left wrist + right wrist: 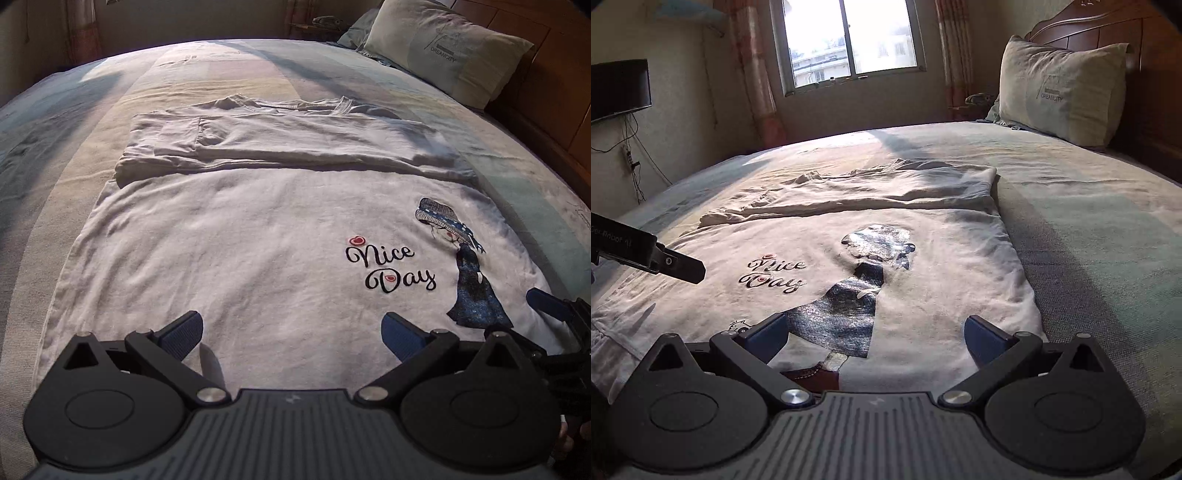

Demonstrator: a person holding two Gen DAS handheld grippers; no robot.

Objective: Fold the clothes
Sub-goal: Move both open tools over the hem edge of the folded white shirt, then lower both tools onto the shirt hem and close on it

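- One white shirt (236,236) lies spread on the bed (74,122), its far part folded over into a flat band with both sleeves laid across it.
- The near half shows a print of a girl in a blue dress (476,284) beside the words "Nice Day" (391,269).
- The left tongs (291,332) hang just over the shirt's near edge, jaws spread wide, with nothing between the blue pads (181,334).
- The right tongs (875,339) sit over the near right corner of the shirt, above the lower part of the print, jaws likewise wide apart and empty; whether the tips touch the cloth cannot be told.
- The two tongs are close, side by side.
- A pillow (1063,92) leans on the wooden headboard (1108,33) at the far right.
- A window (849,40) with curtains (753,74) stands beyond the bed, and a dark screen (618,86) hangs on the left wall.
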